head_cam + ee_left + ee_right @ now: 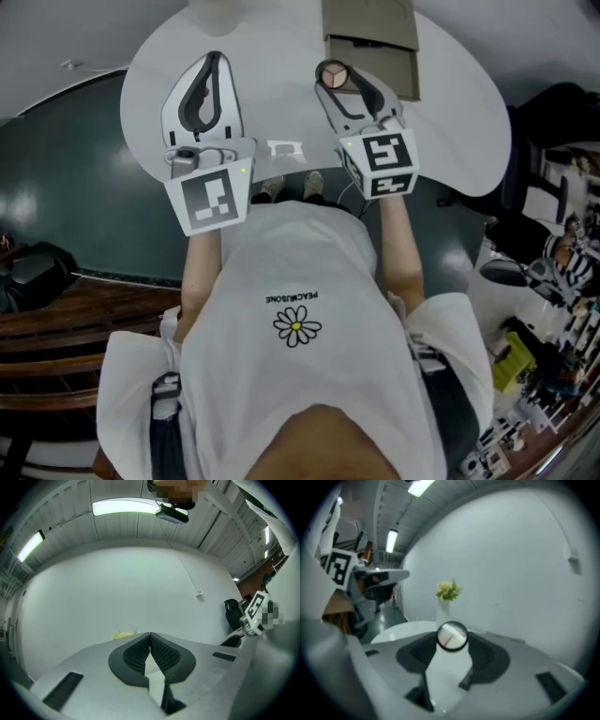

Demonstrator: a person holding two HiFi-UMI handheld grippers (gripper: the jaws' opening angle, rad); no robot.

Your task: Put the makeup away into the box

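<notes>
Clamped in right gripper [451, 637] jaws, round compact [332, 74] hangs near box [371, 42]; left gripper [150, 635] jaws together.

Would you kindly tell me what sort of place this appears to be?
Probably a lab or workshop room, not a home: ceiling strip lights, piled-up clutter at the side, and a round white table with a cardboard box and a flower vase.

White round table [459, 112], dark teal floor [75, 178], white wall [117, 588], ceiling strip light [124, 507]
</notes>
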